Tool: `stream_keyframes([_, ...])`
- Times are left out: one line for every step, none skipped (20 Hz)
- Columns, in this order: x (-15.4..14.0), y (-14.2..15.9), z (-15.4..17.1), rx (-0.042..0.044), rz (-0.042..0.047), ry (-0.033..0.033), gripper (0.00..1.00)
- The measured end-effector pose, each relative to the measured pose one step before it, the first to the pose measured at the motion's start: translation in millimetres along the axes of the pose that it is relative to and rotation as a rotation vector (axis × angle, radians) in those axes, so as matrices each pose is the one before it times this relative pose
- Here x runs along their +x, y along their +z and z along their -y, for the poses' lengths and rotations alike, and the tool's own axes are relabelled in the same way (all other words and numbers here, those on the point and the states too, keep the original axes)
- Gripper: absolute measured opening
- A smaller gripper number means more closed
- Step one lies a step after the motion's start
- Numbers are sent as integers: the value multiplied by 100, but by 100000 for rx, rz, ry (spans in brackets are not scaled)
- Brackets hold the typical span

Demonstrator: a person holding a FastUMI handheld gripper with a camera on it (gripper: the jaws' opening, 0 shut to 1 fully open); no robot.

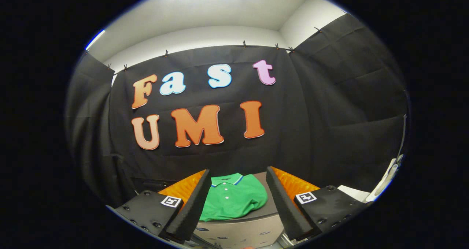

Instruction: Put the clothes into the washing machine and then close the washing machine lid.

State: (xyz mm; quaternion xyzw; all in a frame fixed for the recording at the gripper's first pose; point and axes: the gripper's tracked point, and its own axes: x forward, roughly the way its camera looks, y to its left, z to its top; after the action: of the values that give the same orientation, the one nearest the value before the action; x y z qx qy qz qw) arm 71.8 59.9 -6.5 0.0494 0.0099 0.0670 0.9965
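At the bottom of our view, the tongs (238, 196) stand wide open, their two fingers spread well apart and closed on nothing. We begin at the left finger (190, 208), which slants up and inward from its block, where a small square black-and-white marker (171, 201) sits on top. Between the two fingers and just beyond them, we see the green polo shirt (232, 201). It lies folded with its collar turned away from us and a row of small white buttons running down from the collar. The collar carries a thin blue and white edge. The shirt rests on a flat grey top (269, 201) that belongs to a grey box-like machine (238, 232); we cannot tell whether this is the washer itself, nor can we make out a lid. The shirt touches neither finger. Moving on, we reach the right finger (285, 208), which slants up and inward like its partner and bears its own square marker (306, 197). Past that finger, low against the dark cloth wall (340, 113), we see a white object (384, 183) too cut off to name.
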Motion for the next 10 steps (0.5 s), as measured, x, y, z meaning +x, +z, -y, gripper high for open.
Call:
stream_keyframes([1435,-235,-755,-688,-3431,2847,98])
stream_keyframes([1304,-356,-693,-1695,-4224,2852,98])
stream_keyframes([1418,286,-537,-1811,-2143,1240,98])
stream_keyframes([1719,567,78,-2481,-954,-767,98])
stream_keyframes([1972,558,570,-3064,-1839,-2054,98])
stream_keyframes([1936,12,333,-2907,-3743,-930,98])
stream_keyframes([1719,-398,-640,-1786,-3956,959,98])
stream_keyframes([1706,-107,-670,-912,-3453,1494,98])
stream_keyframes([1694,-396,-351,-628,-4319,1047,98])
stream_keyframes([1733,-580,-209,-503,-5316,961,98])
